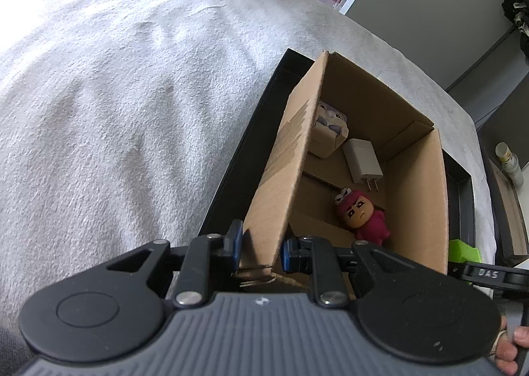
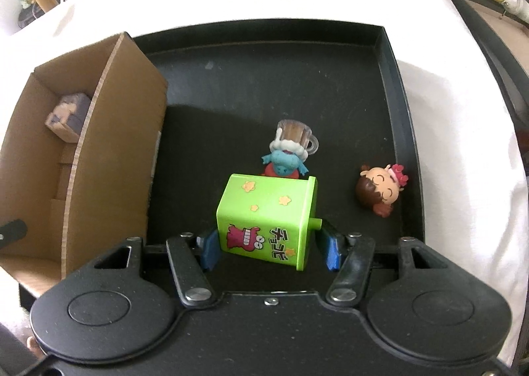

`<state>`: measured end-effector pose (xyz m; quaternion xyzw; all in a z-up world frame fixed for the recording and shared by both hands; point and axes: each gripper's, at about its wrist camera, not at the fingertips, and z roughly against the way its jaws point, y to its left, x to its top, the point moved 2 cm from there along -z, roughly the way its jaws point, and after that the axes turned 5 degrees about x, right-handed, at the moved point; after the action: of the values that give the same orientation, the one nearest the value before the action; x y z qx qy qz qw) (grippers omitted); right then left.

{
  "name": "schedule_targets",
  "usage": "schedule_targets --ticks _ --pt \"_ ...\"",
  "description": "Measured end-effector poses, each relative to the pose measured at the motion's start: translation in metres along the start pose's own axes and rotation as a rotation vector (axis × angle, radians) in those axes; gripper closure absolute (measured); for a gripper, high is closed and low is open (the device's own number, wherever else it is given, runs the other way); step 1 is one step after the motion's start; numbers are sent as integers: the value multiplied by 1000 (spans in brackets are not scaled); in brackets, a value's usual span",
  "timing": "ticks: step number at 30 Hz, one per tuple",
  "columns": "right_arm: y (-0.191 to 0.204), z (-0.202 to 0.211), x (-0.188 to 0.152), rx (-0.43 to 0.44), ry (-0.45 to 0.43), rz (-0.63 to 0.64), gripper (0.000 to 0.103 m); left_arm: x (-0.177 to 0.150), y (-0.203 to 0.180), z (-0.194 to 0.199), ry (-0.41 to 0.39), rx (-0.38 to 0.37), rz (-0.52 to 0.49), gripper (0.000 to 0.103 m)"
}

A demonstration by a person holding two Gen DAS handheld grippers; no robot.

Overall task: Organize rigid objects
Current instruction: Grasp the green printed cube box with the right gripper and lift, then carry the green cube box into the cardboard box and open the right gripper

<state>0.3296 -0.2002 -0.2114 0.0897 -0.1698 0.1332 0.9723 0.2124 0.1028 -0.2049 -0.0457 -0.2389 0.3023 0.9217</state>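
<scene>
Inside a black tray (image 2: 383,85) on a white-covered bed (image 1: 115,95), the left tongs (image 1: 259,248) are clamped on the near wall of an open cardboard box (image 1: 281,157) holding a white charger (image 1: 362,161), a pink figurine (image 1: 363,217) and a small printed carton (image 1: 329,131). To the right of the box, the right tongs (image 2: 269,245) grip a tipped green toy box (image 2: 267,214). Beyond the green box lies a blue figure with a mug (image 2: 291,151); a doll's head (image 2: 380,189) lies further right.
</scene>
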Motion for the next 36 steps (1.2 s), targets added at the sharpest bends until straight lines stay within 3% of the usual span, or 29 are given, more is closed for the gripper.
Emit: schedule_targets --ticks 18,36 --pt "25 41 21 11 -65 65 45 -1 3 8 -10 -23 4 82" --pt "85 78 48 32 -140 181 45 -1 8 8 7 -59 24 82"
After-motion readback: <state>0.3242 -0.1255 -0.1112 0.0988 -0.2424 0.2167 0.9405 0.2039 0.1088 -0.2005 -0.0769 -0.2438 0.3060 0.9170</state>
